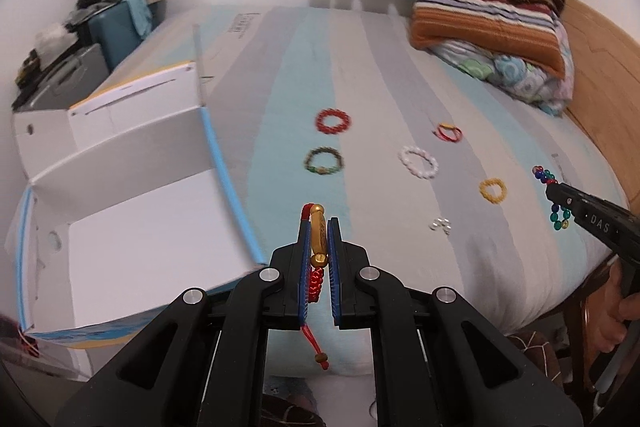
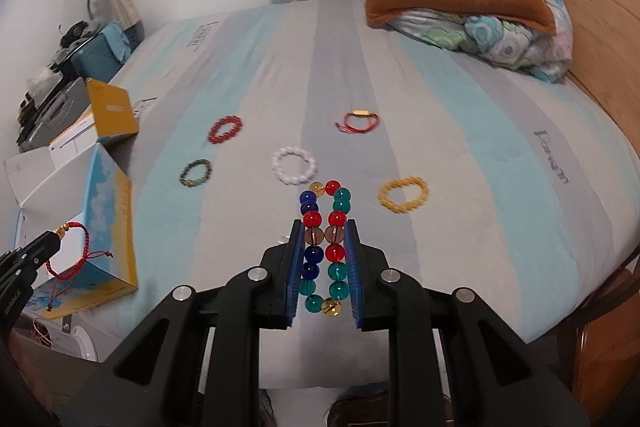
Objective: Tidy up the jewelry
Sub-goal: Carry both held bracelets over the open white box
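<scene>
A red cord bracelet (image 1: 319,247) with a gold bar is pinched in the closed left tongs (image 1: 319,239), just beside the open box (image 1: 132,227); its tail could snag on the rim. The right tongs (image 2: 323,247) are closed on a multicoloured bead bracelet (image 2: 326,247); round beads may slip. Farther off, five bracelets are left on the bed (image 2: 440,87).

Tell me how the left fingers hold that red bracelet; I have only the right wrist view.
Observer: The left gripper is shut on the red cord bracelet at its gold tube; the cord's tail hangs below.
Operator: Describe the box's inside.
Observer: The box is white inside; a divider splits it into near and far compartments.
Operator: Name what my fingers hide.
Observer: A small clear beaded piece lies on the bedspread, nearer than the yellow bracelet.
</scene>
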